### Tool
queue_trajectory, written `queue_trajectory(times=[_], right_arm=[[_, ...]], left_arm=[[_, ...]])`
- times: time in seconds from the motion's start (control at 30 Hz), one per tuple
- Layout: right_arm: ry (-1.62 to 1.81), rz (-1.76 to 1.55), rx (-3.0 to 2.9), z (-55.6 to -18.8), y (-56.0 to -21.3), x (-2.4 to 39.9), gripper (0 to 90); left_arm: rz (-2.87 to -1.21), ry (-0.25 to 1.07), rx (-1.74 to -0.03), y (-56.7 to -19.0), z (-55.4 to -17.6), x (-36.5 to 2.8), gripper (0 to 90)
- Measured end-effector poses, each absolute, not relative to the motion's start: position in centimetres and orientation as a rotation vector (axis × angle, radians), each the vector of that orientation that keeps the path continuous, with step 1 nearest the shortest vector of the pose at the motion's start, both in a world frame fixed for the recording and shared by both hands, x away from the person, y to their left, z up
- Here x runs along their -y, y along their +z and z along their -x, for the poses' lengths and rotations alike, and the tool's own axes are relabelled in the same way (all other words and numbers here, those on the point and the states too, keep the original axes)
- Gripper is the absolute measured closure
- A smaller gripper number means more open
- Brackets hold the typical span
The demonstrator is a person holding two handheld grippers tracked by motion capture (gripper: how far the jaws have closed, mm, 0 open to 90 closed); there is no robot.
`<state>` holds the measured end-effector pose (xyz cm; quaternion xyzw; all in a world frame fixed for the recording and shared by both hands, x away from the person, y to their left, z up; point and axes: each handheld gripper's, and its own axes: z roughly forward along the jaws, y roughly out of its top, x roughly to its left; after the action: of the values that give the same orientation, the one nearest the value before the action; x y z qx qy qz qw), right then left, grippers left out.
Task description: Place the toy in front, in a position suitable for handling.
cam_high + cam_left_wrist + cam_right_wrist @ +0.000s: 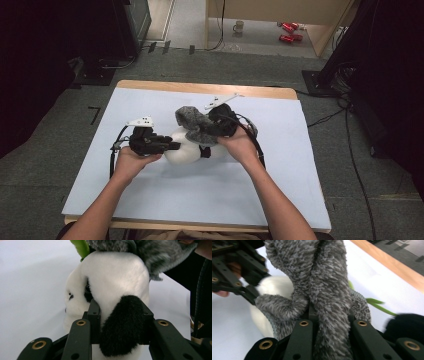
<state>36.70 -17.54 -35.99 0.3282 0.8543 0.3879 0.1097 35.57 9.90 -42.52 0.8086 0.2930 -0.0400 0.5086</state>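
Holding the panda toy (182, 146) steady in the middle of the worktop (150, 200), my left claw (120, 315) is pinching its black ear. My right claw (329, 315) is pressed tight on the grey fuzzy sock (324, 277) above the toy. I think I should draw the sock slowly and keep the left grip firm, so the toy does not tip.

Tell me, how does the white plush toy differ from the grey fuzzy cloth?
The plush toy is smooth, white with black patches; the grey cloth is shaggy, speckled grey. The toy is plump and rounded; the cloth hangs limp and folded. The left gripper clamps the toy; the right gripper clamps the cloth. Both look soft.
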Motion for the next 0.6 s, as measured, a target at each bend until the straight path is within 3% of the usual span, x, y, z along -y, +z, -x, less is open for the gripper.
queue_trajectory(times=[0.6], right_arm=[[1.113,-1.133,-2.322,-37.5,-35.0,24.9,78.7]], left_arm=[[-1.949,-0.106,-0.709,-42.6,-35.7,-10.1,65.5]])
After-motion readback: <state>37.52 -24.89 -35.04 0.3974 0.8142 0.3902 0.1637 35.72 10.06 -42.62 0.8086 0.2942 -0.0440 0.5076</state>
